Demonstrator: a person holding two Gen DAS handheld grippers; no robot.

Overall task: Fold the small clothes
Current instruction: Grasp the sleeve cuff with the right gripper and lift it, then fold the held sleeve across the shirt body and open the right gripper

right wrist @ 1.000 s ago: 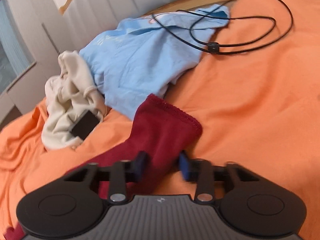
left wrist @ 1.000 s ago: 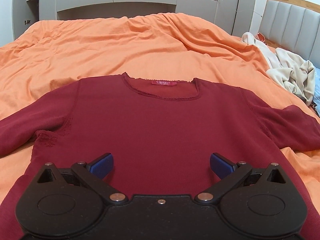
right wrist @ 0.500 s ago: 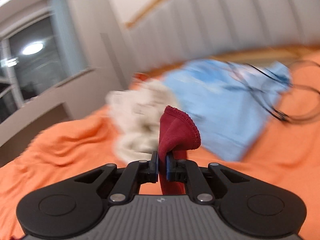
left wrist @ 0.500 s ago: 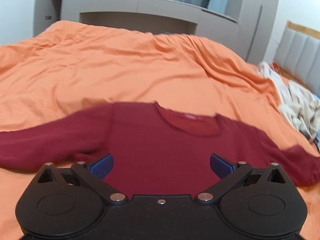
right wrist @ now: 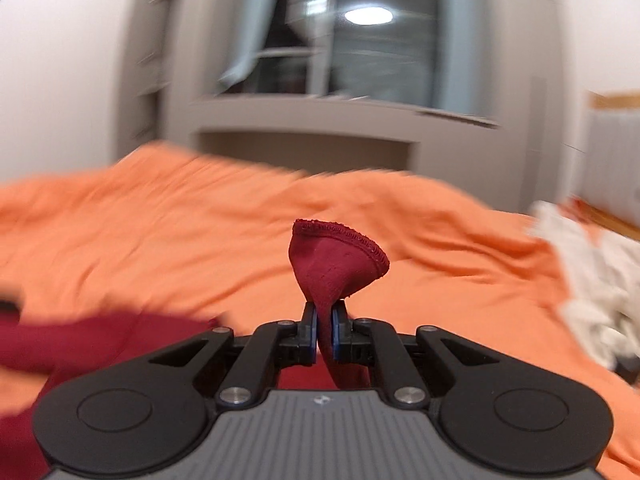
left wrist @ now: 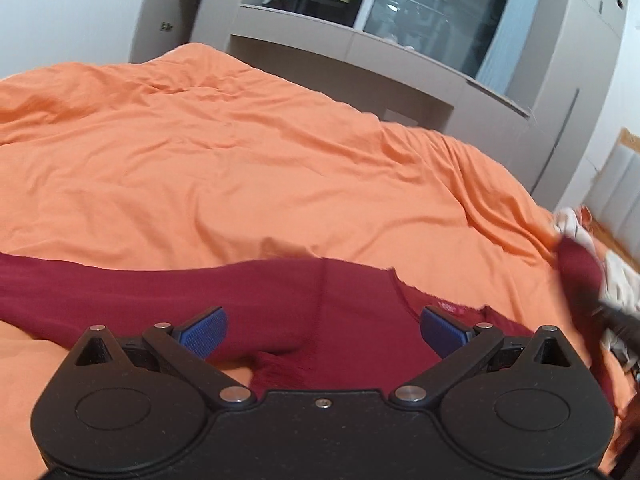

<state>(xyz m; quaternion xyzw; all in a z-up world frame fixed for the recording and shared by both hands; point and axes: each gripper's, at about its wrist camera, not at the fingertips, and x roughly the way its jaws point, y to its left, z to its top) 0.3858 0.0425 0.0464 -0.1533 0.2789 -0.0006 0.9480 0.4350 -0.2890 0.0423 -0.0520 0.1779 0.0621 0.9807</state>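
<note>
The right gripper (right wrist: 324, 330) has its blue pads pressed together on the cuff of a dark red sleeve (right wrist: 338, 264), which stands up above the fingers like a small cone with a stitched hem. The left gripper (left wrist: 323, 330) has its two blue fingers (left wrist: 204, 332) spread wide, holding nothing, hovering above the chest of the dark red long-sleeved top (left wrist: 280, 300).

The top lies flat on the near part of an orange bedspread (left wrist: 240, 168), neckline and a small pink label toward the right, one sleeve stretched out flat to the left. At the right edge, the other sleeve is raised off the bed.

Beyond the top, the bedspread is a broad stretch of lightly wrinkled fabric. A heap of cream clothing (right wrist: 592, 280) sits at the right edge. Farther back, a grey built-in shelf unit (left wrist: 400, 52) and a dark window (right wrist: 360, 40) close off the far side of the bed.
</note>
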